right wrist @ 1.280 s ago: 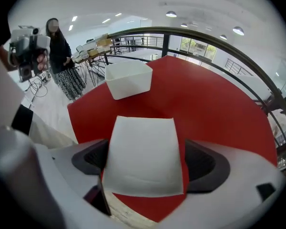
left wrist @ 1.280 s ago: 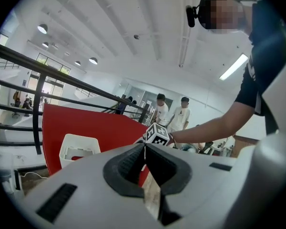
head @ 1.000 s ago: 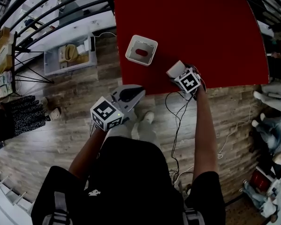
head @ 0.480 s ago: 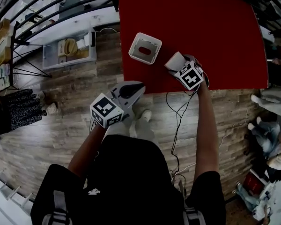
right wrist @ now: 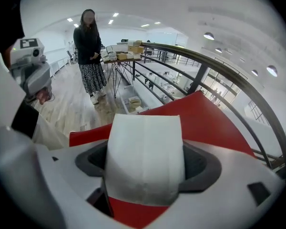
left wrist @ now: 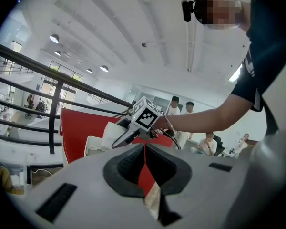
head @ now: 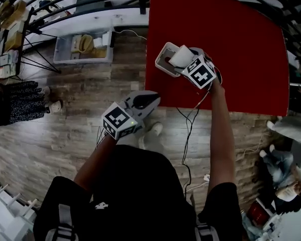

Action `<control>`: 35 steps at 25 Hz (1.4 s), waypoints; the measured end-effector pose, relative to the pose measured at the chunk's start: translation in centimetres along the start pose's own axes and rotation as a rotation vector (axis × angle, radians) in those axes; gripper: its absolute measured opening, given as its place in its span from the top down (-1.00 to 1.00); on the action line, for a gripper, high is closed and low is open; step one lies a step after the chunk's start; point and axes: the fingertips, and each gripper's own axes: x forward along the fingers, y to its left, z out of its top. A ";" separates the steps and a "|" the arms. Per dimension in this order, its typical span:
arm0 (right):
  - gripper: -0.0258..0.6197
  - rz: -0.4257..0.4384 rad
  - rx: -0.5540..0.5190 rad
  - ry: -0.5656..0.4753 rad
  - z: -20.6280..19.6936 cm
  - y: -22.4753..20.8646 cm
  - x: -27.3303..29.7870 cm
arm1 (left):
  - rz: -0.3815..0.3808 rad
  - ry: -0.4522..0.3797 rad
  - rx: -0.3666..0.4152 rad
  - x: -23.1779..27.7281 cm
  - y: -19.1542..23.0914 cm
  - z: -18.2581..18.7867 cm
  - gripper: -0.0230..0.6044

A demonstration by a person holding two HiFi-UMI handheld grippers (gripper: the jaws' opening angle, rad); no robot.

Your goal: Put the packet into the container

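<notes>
Holding a white packet [right wrist: 144,156] between its jaws, the right gripper [head: 184,62] is in the upper middle of the head view. Its jaws stand wide, with the pads on both sides of the packet, and the packet fills the whole gap between them. In the head view the packet is raised over the near right edge of the white container [head: 162,54] and partly covers it. I cannot tell if it touches the rim. The container stands on the red table [head: 231,44], near the table's left edge.

The left gripper [head: 149,100] is lower in the frame, just below the table's near edge and over the wooden floor [head: 65,134]. Its jaws are closed together and hold nothing; they point toward the table.

Further out, at the upper left, a clear plastic box [head: 83,46] lies on the floor beside a black railing [head: 90,6], and a person in a dark patterned skirt [head: 10,102] stands at the left edge.
</notes>
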 end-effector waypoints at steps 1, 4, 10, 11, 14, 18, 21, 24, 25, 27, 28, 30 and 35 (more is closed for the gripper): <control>-0.44 0.008 -0.011 0.003 0.5 0.1 0.5 | 0.006 0.000 -0.001 -0.3 0.1 0.0 0.88; -0.44 0.029 -0.035 0.011 1.5 0.4 2.4 | 0.031 -0.001 -0.014 -1.5 0.7 -0.4 0.88; -0.45 0.072 -0.011 0.009 2.6 1.6 5.6 | 0.079 -0.005 -0.040 -3.6 2.6 -1.0 0.88; -0.45 0.080 0.007 0.002 2.6 1.7 6.0 | 0.083 -0.006 -0.043 -3.8 2.8 -1.0 0.88; -0.45 0.110 0.057 -0.013 2.6 1.8 6.4 | 0.086 -0.009 -0.051 -4.2 3.0 -1.3 0.88; -0.45 0.103 0.058 -0.025 2.7 1.7 6.4 | 0.084 -0.009 -0.074 -4.7 3.3 -2.0 0.88; -0.48 0.123 0.072 -0.039 2.9 2.1 6.2 | 0.087 -0.019 -0.085 -5.0 3.4 -2.2 0.88; -0.57 0.135 0.083 -0.056 3.3 2.3 6.0 | 0.083 -0.024 -0.079 -5.1 3.5 -2.4 0.88; -0.57 0.129 0.079 -0.056 3.3 2.2 5.9 | 0.084 -0.022 -0.079 -5.0 3.4 -2.2 0.88; -0.57 0.114 0.089 -0.071 3.4 1.9 5.5 | 0.092 -0.015 -0.083 -4.9 3.3 -1.8 0.88; -0.57 0.104 0.107 -0.095 3.6 1.7 4.9 | 0.096 -0.016 -0.083 -5.0 3.3 -1.7 0.88; -0.57 0.081 0.171 -0.187 4.5 1.4 2.9 | 0.099 -0.027 -0.080 -5.1 3.1 -1.3 0.88; -0.51 0.065 0.359 -0.475 6.5 3.5 -5.1 | 0.081 -0.073 -0.050 -5.6 2.2 -0.1 0.88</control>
